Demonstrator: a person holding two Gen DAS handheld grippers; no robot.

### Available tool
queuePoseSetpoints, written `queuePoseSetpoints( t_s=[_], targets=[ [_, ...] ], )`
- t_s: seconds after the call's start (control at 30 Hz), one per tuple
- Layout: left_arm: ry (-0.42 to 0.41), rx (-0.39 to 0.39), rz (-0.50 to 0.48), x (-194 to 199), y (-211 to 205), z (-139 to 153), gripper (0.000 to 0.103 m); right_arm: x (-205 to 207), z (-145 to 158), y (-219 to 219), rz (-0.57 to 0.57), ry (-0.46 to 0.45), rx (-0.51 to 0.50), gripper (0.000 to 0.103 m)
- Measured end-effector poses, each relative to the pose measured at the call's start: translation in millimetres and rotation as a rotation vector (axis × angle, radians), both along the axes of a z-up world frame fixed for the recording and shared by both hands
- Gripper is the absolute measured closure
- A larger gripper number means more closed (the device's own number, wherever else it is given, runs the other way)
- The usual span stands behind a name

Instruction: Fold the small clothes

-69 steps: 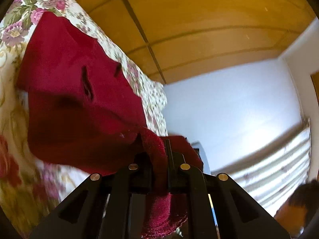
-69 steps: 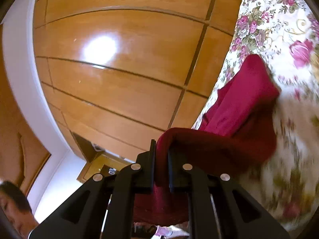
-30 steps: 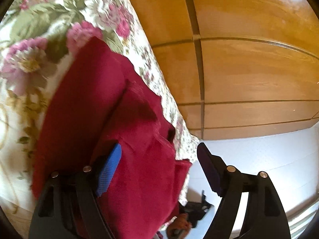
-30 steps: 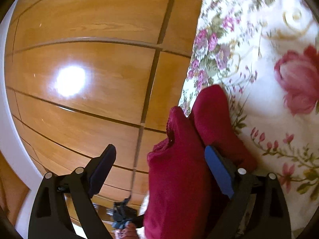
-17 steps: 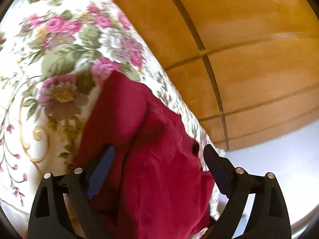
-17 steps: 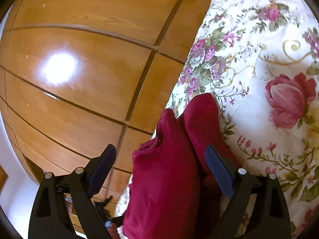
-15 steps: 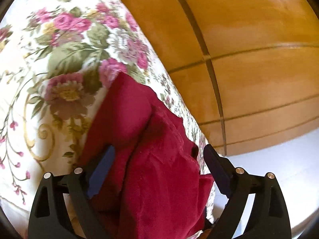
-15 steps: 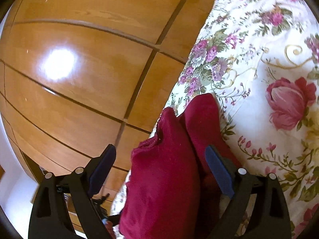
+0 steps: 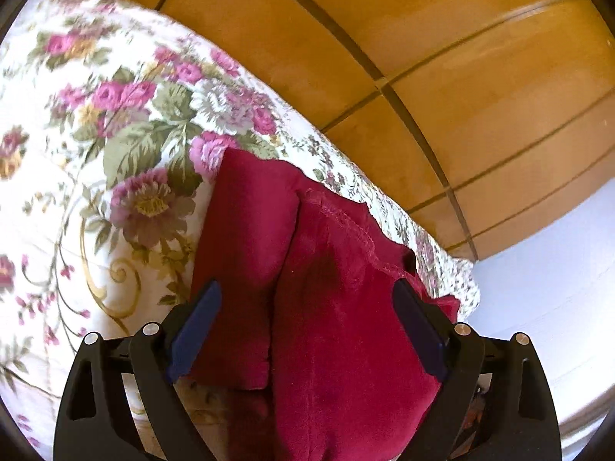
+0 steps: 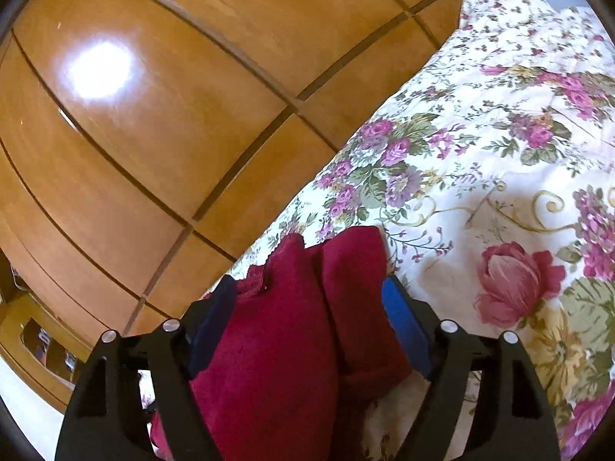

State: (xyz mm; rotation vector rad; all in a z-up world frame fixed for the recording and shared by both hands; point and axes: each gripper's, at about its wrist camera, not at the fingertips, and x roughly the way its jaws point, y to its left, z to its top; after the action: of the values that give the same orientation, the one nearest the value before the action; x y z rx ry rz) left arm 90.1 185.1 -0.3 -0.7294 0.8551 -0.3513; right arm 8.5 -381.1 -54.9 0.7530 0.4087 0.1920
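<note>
The folded red garment (image 9: 330, 307) lies on the floral bedspread (image 9: 96, 153), its length running away from me. My left gripper (image 9: 307, 330) straddles it, wide and unpressing. My right gripper (image 10: 307, 319) is closing around it; pads perhaps touching.

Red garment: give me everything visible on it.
The red garment is dark crimson, soft and fuzzy like fleece or velvet, with a stitched hem across its top layer. It lies folded in two side-by-side lobes on the floral bedspread, near the edge by the wooden wardrobe.
</note>
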Motion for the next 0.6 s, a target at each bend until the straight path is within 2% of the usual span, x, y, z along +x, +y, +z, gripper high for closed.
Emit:
queuePoseSetpoints(
  t_s=[0.13, 0.23, 0.33, 0.4, 0.43, 0.47, 0.5, 0.53, 0.57, 0.6],
  targets=[
    [-0.029, 0.014, -0.029, 1.8, -2.0, 6.5, 0.014, 19.8, -2.2, 19.3, 0.057, 0.029, -0.082, 0.026],
    [-0.016, 0.009, -0.076, 10.4, -11.1, 6.7, 0.014, 37.2, -6.3, 28.4, 0.092, 0.058, -0.117, 0.028],
    [0.015, 0.049, -0.143, 21.0, -27.4, 2.7, 0.014, 47.1, -8.7, 31.7, 0.132, 0.070, -0.138, 0.038],
    [0.026, 0.094, -0.178, 27.3, -38.5, -0.8, 0.014, 51.9, -12.8, 33.8, 0.148, 0.097, -0.151, 0.052],
    [0.031, 0.112, -0.188, 29.5, -43.7, -2.4, 0.020, 53.4, -15.0, 35.3, 0.153, 0.110, -0.157, 0.059],
    [0.037, 0.129, -0.200, 32.0, -49.7, -4.8, 0.033, 55.4, -17.7, 37.4, 0.171, 0.121, -0.164, 0.081],
    [0.045, 0.141, -0.212, 34.2, -53.7, -6.6, 0.039, 55.6, -18.5, 38.6, 0.178, 0.125, -0.171, 0.096],
    [0.056, 0.163, -0.231, 36.1, -59.5, -9.4, 0.058, 54.0, -17.8, 40.0, 0.176, 0.119, -0.183, 0.096],
    [0.063, 0.198, -0.250, 37.6, -65.7, -11.7, 0.084, 52.3, -15.1, 40.8, 0.171, 0.104, -0.191, 0.096],
    [0.056, 0.229, -0.252, 37.1, -68.3, -11.0, 0.094, 48.4, -8.6, 40.8, 0.157, 0.074, -0.201, 0.096]
  ],
)
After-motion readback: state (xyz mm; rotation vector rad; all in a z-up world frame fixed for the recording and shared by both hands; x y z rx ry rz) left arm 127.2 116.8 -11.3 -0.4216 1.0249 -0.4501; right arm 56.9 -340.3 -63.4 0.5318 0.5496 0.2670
